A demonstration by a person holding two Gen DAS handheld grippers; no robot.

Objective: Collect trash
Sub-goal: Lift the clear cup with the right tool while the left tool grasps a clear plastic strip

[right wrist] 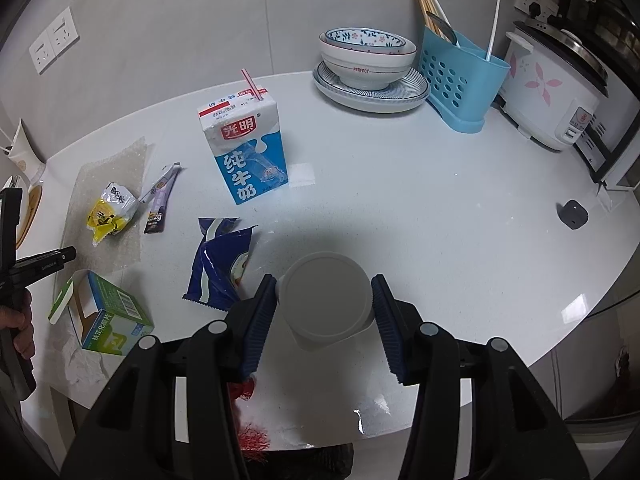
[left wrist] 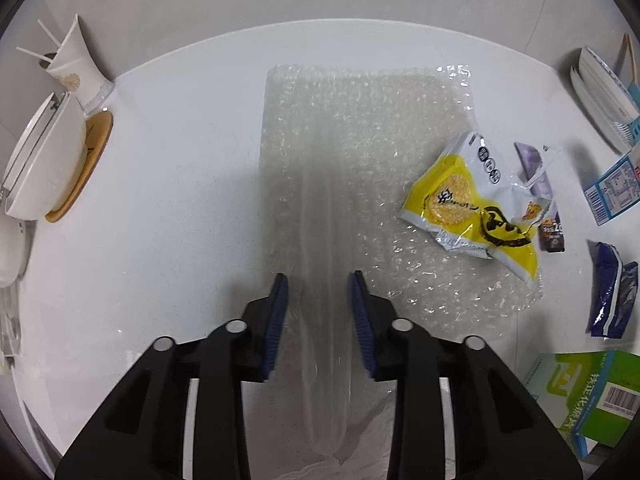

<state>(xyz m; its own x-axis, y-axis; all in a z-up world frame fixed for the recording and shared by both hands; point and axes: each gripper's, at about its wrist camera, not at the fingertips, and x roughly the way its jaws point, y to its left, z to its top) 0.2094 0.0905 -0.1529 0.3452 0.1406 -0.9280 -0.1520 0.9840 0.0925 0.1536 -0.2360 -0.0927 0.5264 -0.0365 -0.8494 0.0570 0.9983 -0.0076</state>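
The right gripper [right wrist: 324,304] clasps a white plastic cup [right wrist: 326,300] seen bottom-on; both blue pads [right wrist: 260,320] press its sides, and it is held above the white countertop [right wrist: 400,208] near the front edge.

The left gripper [left wrist: 318,312] has its jaws apart, straddling a raised fold of the bubble wrap sheet [left wrist: 352,160]. Whether the pads touch the film cannot be told. The sheet lies flat on the countertop otherwise.

A crumpled yellow snack wrapper [left wrist: 468,208] rests on the right part of the sheet. Just beside it, off the sheet, lies a purple sachet [left wrist: 540,184]. A torn blue wrapper [right wrist: 222,260] lies near the held cup, to its left. An open green box [right wrist: 106,316] lies on its side at the front left, on crumpled white paper. A milk carton [right wrist: 248,148] with a straw stands upright behind the wrappers.

Stacked bowls [right wrist: 366,56] on plates sit at the back, touching a blue utensil holder [right wrist: 460,80] with chopsticks. A rice cooker [right wrist: 560,88] stands at the far right. On the left side, a white bowl [left wrist: 48,160] rests on a wooden coaster [left wrist: 84,168], beside a paper cup [left wrist: 76,64].
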